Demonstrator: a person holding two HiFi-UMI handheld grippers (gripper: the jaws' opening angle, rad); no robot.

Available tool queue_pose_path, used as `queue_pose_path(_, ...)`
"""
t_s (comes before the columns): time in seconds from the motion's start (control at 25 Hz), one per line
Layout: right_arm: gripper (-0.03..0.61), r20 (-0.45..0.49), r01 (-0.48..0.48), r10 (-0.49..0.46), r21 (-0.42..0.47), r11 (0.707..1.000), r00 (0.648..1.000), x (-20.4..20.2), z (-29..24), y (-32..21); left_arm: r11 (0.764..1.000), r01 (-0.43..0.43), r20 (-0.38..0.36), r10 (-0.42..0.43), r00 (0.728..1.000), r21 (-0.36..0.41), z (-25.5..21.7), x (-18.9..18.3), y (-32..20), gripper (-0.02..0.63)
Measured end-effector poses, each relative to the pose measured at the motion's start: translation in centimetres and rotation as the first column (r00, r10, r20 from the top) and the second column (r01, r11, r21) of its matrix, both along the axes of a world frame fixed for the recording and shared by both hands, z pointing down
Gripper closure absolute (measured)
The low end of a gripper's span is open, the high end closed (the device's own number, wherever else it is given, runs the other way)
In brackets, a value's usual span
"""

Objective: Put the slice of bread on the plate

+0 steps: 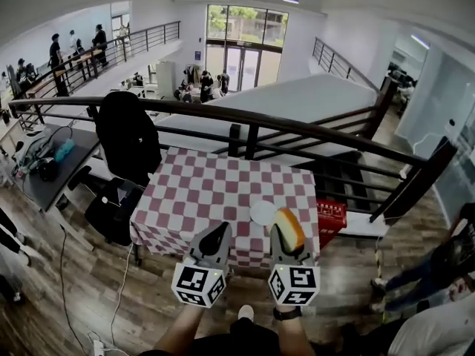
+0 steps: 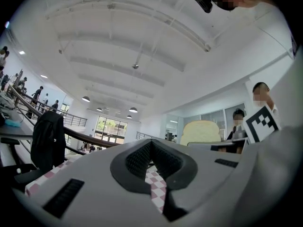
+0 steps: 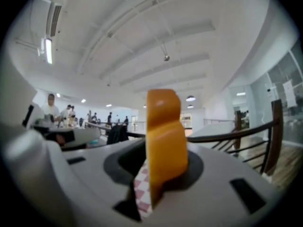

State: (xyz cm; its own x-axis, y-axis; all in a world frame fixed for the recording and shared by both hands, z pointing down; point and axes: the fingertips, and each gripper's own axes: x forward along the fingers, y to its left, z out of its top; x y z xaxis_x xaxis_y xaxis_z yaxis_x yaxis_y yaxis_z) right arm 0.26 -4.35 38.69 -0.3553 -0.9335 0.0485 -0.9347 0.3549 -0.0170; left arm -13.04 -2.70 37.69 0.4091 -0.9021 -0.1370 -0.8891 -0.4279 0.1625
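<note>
The slice of bread (image 1: 288,228), pale with an orange-brown crust, stands on edge in my right gripper (image 1: 286,234), which is shut on it. In the right gripper view the bread (image 3: 163,141) fills the gap between the jaws. A small white plate (image 1: 262,212) lies on the red-and-white checked table (image 1: 200,191), near its front right, just left of and beyond the bread. My left gripper (image 1: 219,232) hovers at the table's front edge, left of the plate, shut with nothing in it. In the left gripper view, my left gripper (image 2: 152,148) has the bread (image 2: 201,131) off to its right.
A dark handrail (image 1: 252,121) runs behind the table, with an open drop beyond. A black chair with a jacket (image 1: 126,136) stands at the table's left. A red box (image 1: 331,213) sits by the right side. A person (image 1: 445,273) stands at the far right.
</note>
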Motion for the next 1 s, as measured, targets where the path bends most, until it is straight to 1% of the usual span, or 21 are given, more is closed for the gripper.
queue_pose_path(0.08,0.477,-0.023,-0.032,0.032,0.018,0.999,0.999,2.2,-1.1,-3.8,1.0,0.004,-0.037,-0.004,0.999,-0.006,-1.0,1.1,-3.2,0.597)
queue_pose_path(0.16,0.477,0.005,-0.04,0.04,0.032,0.999,0.999,4.5,-2.1,-6.9,0.999,0.007,-0.059,-0.009,0.998,-0.031,-1.0,2.2,-6.0,0.597)
queue_pose_path(0.24,0.477,0.045,-0.048,0.046,0.043,0.998,0.998,6.8,-2.5,-9.3,0.999,0.018,-0.051,-0.02,0.998,-0.035,-0.7,3.6,-8.3,0.595)
queue_pose_path(0.36,0.477,0.065,-0.061,0.06,0.025,0.998,0.996,8.9,-1.1,-12.0,0.999,0.038,-0.017,-0.039,0.999,-0.034,0.5,5.5,-10.6,0.597)
queue_pose_path(0.48,0.477,0.057,-0.051,0.053,-0.049,0.998,0.997,9.2,2.0,-13.5,0.997,0.017,0.009,-0.016,1.0,-0.077,3.0,7.3,-12.5,0.597)
queue_pose_path(0.6,0.477,0.065,0.004,0.005,-0.14,0.99,0.998,8.4,5.1,-14.9,0.988,-0.048,0.003,0.049,0.999,-0.143,5.6,9.1,-14.2,0.597)
queue_pose_path(0.68,0.477,0.076,0.034,-0.02,-0.184,0.982,0.997,8.0,6.4,-16.0,0.981,-0.067,0.007,0.07,0.998,-0.18,7.1,9.6,-15.0,0.597)
queue_pose_path(0.76,0.477,0.083,0.051,-0.035,-0.21,0.976,0.996,7.6,7.3,-17.3,0.972,-0.097,0.04,0.108,0.993,-0.212,8.6,10.0,-16.0,0.597)
queue_pose_path(0.84,0.477,0.08,0.071,-0.054,-0.228,0.971,0.995,7.1,8.1,-18.5,0.958,-0.144,0.093,0.172,0.981,-0.249,10.2,10.7,-17.2,0.597)
queue_pose_path(0.92,0.477,0.064,0.081,-0.067,-0.25,0.965,0.996,6.4,9.1,-19.6,0.948,-0.143,0.133,0.187,0.973,-0.284,11.9,10.8,-18.6,0.597)
queue_pose_path(1.0,0.477,0.044,0.072,-0.062,-0.272,0.959,0.997,6.2,10.1,-20.6,0.941,-0.118,0.141,0.17,0.975,-0.316,13.5,10.4,-20.0,0.597)
